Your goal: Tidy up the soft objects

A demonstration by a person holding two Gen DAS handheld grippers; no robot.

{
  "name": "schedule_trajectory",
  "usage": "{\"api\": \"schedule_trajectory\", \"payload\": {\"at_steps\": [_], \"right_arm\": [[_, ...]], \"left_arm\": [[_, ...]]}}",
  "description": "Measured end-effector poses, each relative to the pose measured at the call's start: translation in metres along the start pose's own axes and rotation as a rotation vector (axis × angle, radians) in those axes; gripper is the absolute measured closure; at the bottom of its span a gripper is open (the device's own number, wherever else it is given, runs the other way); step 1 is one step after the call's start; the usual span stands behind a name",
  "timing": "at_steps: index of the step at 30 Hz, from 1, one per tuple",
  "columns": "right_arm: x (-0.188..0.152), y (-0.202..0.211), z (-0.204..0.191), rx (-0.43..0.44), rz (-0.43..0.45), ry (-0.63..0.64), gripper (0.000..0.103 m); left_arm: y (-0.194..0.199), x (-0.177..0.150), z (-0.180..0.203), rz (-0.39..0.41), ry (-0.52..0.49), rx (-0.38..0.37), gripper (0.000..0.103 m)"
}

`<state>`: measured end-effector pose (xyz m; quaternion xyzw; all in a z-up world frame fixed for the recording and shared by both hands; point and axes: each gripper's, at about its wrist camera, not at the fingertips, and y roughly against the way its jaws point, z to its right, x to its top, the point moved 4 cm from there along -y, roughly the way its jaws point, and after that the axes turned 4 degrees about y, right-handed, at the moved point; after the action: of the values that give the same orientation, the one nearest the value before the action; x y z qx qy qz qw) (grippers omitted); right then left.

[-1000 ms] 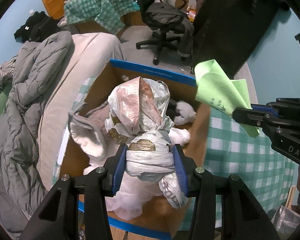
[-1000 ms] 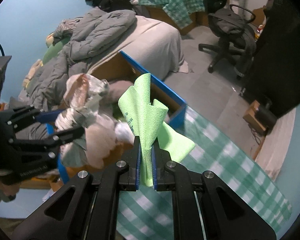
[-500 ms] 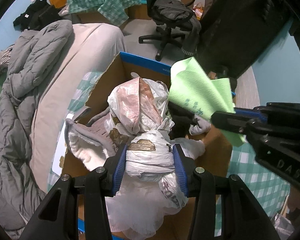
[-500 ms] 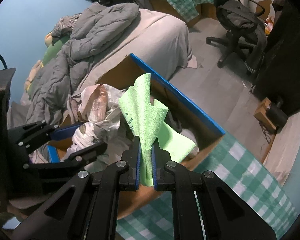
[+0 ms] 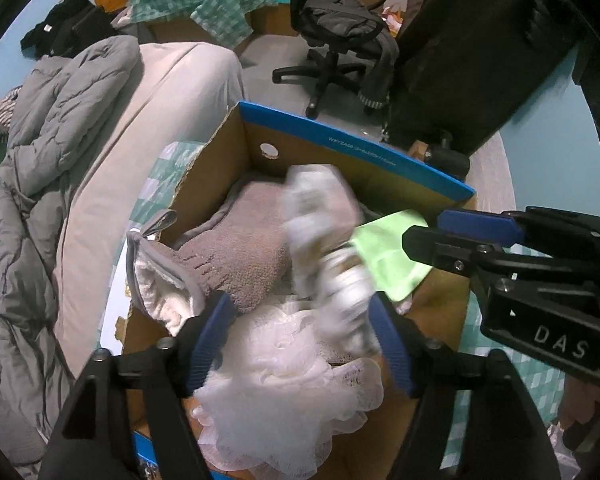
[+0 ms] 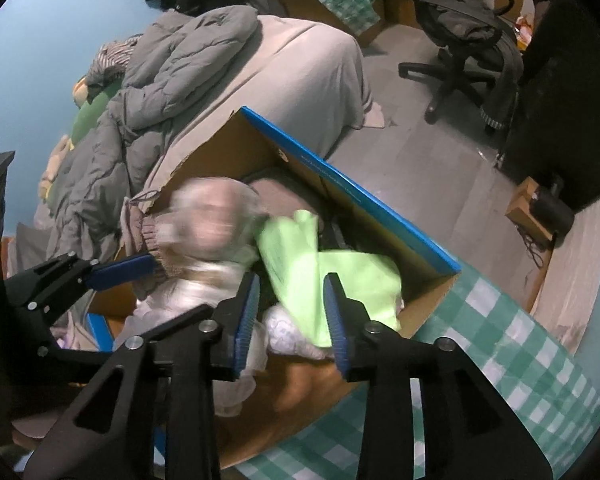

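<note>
A cardboard box (image 5: 352,148) with blue rims (image 6: 364,196) holds soft things. My left gripper (image 5: 300,344) is open above it. The bundled plastic bag (image 5: 328,248) is blurred, falling between and past its fingers into the box; it also shows in the right wrist view (image 6: 208,224). My right gripper (image 6: 290,312) is open. The green cloth (image 6: 320,272) drops from it into the box and shows in the left wrist view (image 5: 392,256). A brown fleece garment (image 5: 236,256) and a white mesh pouf (image 5: 284,384) lie in the box.
The box stands on a green checked tablecloth (image 6: 500,368). A bed with a grey quilt (image 5: 40,168) lies to the left. An office chair (image 5: 340,40) and a black cabinet (image 5: 480,48) stand on the floor beyond.
Both grippers have opened over the box. The plastic bag bundle and the green cloth have left the fingers and are dropping into the box.
</note>
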<state>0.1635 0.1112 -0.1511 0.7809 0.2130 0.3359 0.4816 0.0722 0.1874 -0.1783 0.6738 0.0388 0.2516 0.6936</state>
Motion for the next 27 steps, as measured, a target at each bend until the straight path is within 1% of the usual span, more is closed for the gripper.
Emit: {"api": "schedule_trajectory", "payload": {"at_steps": [3,4,8,10,13,18,19,20,27], "right_arm": [[-0.003,0.007,0.003,-0.008,0.014,-0.021,0.062],[-0.004,0.008,0.004,-0.012,0.016,-0.026,0.059],[-0.01,0.023,0.007,-0.037,0.038,-0.038,0.054],[-0.013,0.03,0.008,-0.043,0.043,-0.041,0.047],[-0.019,0.044,0.01,-0.061,0.054,-0.048,0.046],[-0.03,0.07,0.013,-0.075,0.087,-0.065,0.045],[-0.033,0.076,0.012,-0.079,0.095,-0.065,0.044],[-0.034,0.081,0.012,-0.084,0.102,-0.062,0.044],[-0.047,0.118,0.014,-0.13,0.14,-0.048,0.043]], "left_arm": [[0.004,-0.003,0.0,-0.002,0.001,-0.002,0.029],[0.007,-0.004,0.0,-0.002,0.004,-0.005,0.029],[0.021,-0.006,-0.001,0.021,0.018,-0.007,0.028],[0.03,-0.008,-0.002,0.038,0.023,0.011,0.021],[0.045,-0.011,-0.004,0.075,0.023,0.023,0.02],[0.067,-0.017,-0.003,0.094,0.035,0.026,0.019],[0.073,-0.019,-0.001,0.101,0.029,0.026,0.016],[0.076,-0.02,0.0,0.107,0.023,0.028,0.016],[0.102,-0.033,0.02,0.128,-0.044,0.057,0.016]]}}
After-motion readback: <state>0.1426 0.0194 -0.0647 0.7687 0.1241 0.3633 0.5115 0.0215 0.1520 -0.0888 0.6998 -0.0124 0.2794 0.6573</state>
